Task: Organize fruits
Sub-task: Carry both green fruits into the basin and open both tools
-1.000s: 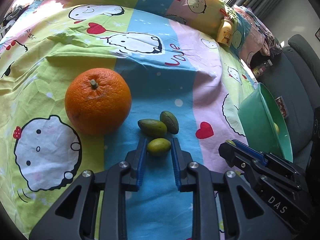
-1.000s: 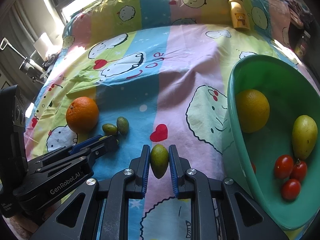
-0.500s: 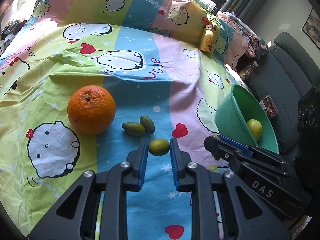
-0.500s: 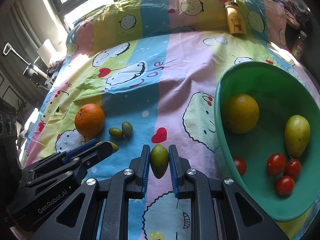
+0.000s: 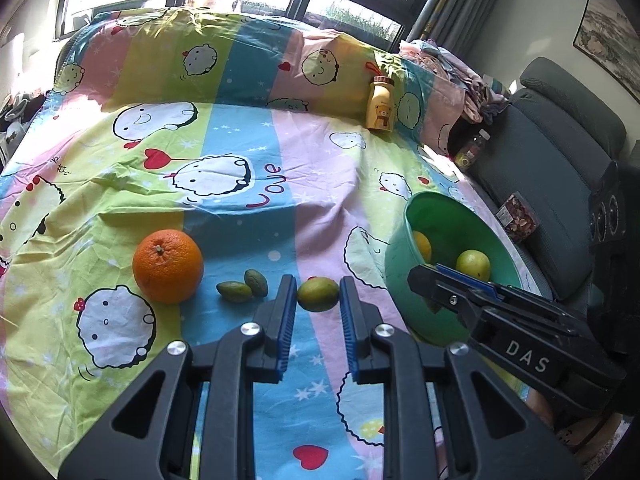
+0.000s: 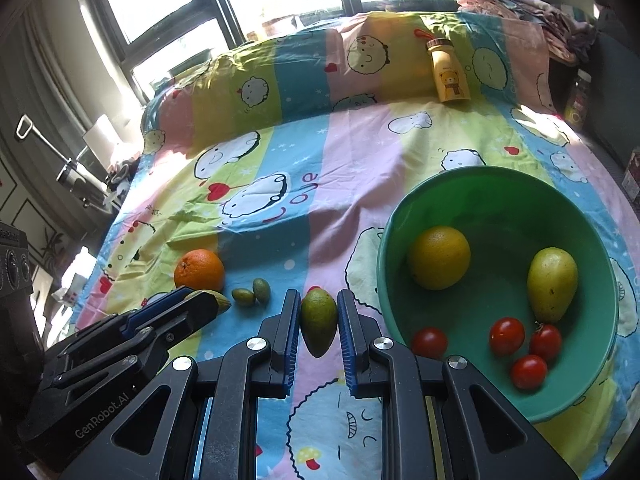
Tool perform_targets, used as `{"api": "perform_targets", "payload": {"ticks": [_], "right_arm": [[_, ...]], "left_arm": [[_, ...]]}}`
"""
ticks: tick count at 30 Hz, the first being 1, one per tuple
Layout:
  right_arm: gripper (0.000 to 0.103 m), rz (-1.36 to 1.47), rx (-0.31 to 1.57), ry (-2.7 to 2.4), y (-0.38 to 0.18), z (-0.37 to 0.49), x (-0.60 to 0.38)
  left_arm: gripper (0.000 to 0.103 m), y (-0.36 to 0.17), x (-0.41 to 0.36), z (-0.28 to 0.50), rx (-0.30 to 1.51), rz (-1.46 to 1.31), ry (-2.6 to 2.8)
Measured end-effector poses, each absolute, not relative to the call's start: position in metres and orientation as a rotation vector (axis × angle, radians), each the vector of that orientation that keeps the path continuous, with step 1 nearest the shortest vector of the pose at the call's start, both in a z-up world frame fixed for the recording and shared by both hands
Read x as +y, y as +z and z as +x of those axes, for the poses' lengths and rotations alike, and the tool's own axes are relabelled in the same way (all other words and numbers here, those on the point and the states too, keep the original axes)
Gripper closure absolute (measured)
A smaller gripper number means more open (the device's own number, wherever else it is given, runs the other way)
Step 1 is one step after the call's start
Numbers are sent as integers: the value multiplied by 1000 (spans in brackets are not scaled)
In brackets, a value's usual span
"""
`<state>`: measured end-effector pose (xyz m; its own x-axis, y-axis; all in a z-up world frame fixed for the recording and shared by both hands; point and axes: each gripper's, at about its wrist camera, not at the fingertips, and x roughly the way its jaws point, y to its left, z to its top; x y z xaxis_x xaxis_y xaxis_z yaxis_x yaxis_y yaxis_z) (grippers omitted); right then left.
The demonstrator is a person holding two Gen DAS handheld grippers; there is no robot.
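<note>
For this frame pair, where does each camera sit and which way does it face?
Left wrist: on the left gripper, looking down along it at the bedsheet; a small green fruit is clamped; the right gripper shows at right.
Right wrist: on the right gripper, clamping a green fruit beside the green bowl; the left gripper shows at left.
Shared: orange, bowl, yellow bottle.

Two grippers, each clamping one small green fruit (image 5: 318, 294) (image 6: 319, 321). Two more small green fruits (image 6: 243, 297) (image 6: 262, 290) and one orange (image 6: 199, 269) lie on the bedsheet. One green bowl (image 6: 560, 408) holds one yellow citrus (image 6: 439, 257), one pear (image 6: 552, 284) and four cherry tomatoes (image 6: 506, 336). One yellow bottle (image 6: 448, 70).
</note>
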<state>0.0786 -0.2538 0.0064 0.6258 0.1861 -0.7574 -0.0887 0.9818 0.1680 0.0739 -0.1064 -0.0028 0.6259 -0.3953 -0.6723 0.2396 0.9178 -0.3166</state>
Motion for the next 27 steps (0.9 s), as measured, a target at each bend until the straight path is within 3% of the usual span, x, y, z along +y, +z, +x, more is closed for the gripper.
{"api": "perform_targets", "payload": {"ticks": [27], "right_arm": [[83,229,718,49,56,57,-319]], "left_arm": [[82,35,-173,81,764,-124,-535]]}}
